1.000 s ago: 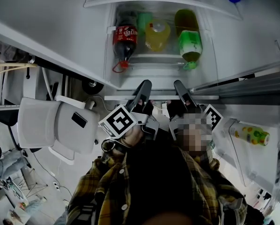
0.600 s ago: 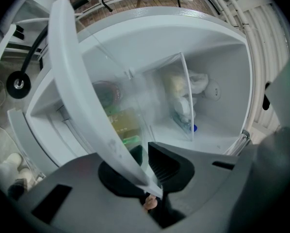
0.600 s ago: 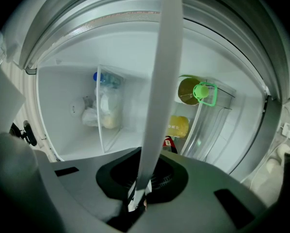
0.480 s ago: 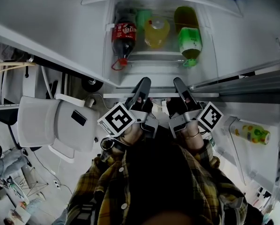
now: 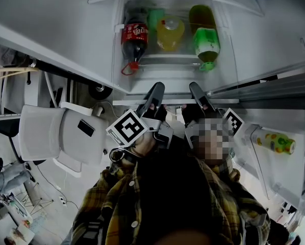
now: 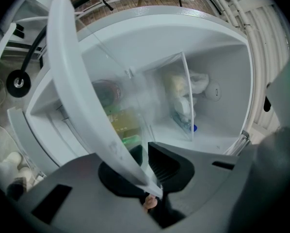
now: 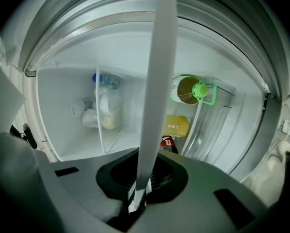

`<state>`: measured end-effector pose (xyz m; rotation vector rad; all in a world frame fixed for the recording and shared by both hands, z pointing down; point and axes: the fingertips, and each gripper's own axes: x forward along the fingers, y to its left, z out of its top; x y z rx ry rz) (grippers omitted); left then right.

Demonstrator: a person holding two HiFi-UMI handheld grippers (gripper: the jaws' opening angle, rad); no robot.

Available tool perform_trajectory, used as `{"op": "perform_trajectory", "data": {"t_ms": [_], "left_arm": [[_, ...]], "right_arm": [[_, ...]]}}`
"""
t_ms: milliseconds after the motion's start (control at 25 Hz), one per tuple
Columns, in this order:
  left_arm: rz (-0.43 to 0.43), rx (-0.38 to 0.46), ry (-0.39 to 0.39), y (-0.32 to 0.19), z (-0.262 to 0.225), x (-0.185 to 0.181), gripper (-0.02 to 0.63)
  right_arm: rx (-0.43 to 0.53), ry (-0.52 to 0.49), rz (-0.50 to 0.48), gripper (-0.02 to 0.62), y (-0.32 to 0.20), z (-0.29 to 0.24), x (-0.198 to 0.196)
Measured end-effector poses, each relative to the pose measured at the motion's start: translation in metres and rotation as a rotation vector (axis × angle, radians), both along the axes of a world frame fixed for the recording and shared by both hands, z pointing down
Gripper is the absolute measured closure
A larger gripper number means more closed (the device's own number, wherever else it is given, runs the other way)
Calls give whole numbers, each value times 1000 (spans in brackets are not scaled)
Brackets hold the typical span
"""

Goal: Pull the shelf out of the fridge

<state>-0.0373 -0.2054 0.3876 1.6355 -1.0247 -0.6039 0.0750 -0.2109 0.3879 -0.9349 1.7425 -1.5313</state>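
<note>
No change from a second ago: both tools are in the same spot on the shelf's front trim, and the bottles haven't shifted.

Left tool (image 5: pixel 155 93): jaws nearly together, clamped on the white front trim of the shelf (image 5: pixel 175 103). In the left gripper view the trim (image 6: pixel 82 96) runs diagonally down into the left tool (image 6: pixel 146 174), with the pads on either side of it. The marker cube (image 5: pixel 128 130) faces the head camera.

Right tool (image 5: pixel 198 96): jaws closed further than the left, also gripping the trim, just beside the left tool. In the right gripper view the trim (image 7: pixel 157 81) comes straight down the middle into the right tool (image 7: pixel 139 181), pinched at its edge.

Shelf position: the trim spans the mouth of the fridge (image 5: pixel 66 29), both tools on its middle section. Can't tell how far out it sits.

Inside, beyond the trim:
- cola bottle (image 5: pixel 134 40), red label, on the left
- yellow bottle (image 5: pixel 171 33), in the middle
- green bottle (image 5: pixel 207 46), on the right

A clear divider panel (image 7: pixel 102 110) stands deeper in, with bagged items behind it. One more yellow-green bottle (image 5: pixel 274 143) sits in the door rack at right. White chair (image 5: pixel 60 137) on the floor at left.
</note>
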Motion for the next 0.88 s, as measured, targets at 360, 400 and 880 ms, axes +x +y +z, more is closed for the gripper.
{"op": "perform_trajectory", "data": {"t_ms": [360,400,880], "left_arm": [[4,-3,5,0,1,0,557],[4,-3,5,0,1,0,557],[-1,-6,12,1,2,2,557]], "right_arm": [[-2,-7,4,563,0,1,1],[-3,-7,3,563,0,1,0],[-10,-5,1,563,1,2,2]]}}
